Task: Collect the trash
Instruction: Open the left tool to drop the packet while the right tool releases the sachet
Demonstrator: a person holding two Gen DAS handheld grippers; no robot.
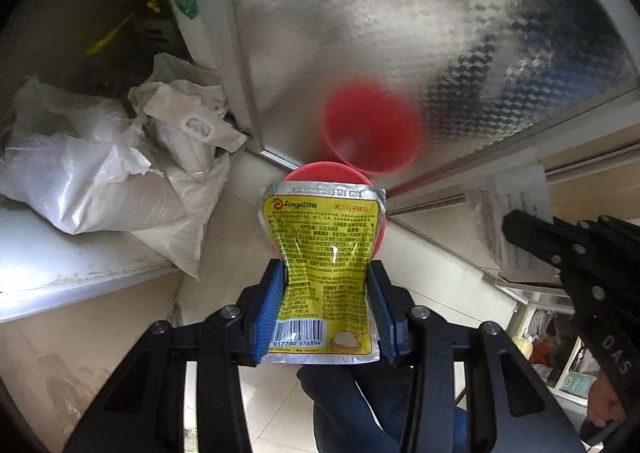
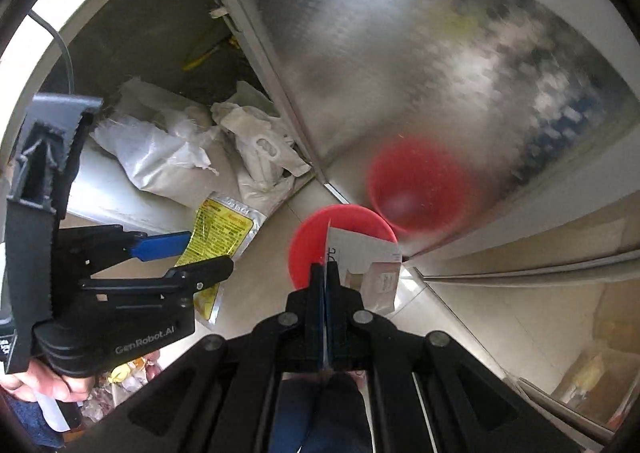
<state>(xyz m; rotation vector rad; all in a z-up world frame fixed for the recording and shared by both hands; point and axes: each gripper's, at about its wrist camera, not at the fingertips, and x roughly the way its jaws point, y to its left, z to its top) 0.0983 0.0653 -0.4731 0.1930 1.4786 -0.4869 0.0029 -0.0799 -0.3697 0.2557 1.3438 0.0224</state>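
There are two grippers, and each one carries one piece of trash. The left gripper [image 1: 326, 307] has its blue pads [image 1: 269, 313] pinching one yellow and silver sachet [image 1: 325, 249]; the sachet is squeezed narrow at its waist between them. On it I can read "Angel" beside a small red logo, and a barcode with the digits 917790 976894; the small text on it is too fine to read. The right gripper [image 2: 325, 285] has its fingers pressed together on the edge of one white card packet [image 2: 366, 273], which stands out to the right of them. The print on this packet is too small to read.

Under both grippers stands one red bin [image 2: 316, 241] on the pale tiled floor [image 1: 436, 249]. Its round rim is open, and both trash pieces hang above it. Just behind the bin is a shiny patterned metal door [image 1: 400, 33], which shows one blurred red reflection of the bin. To the left, several white plastic sacks [image 1: 80, 177] lie in a heap on a low white ledge [image 1: 60, 273], close to the door frame. Between the ledge and the door track the floor is free around the bin.

The left gripper body bears the words "GenRobot.AI", seen from the right wrist view, and the right one shows the letters "DAS"
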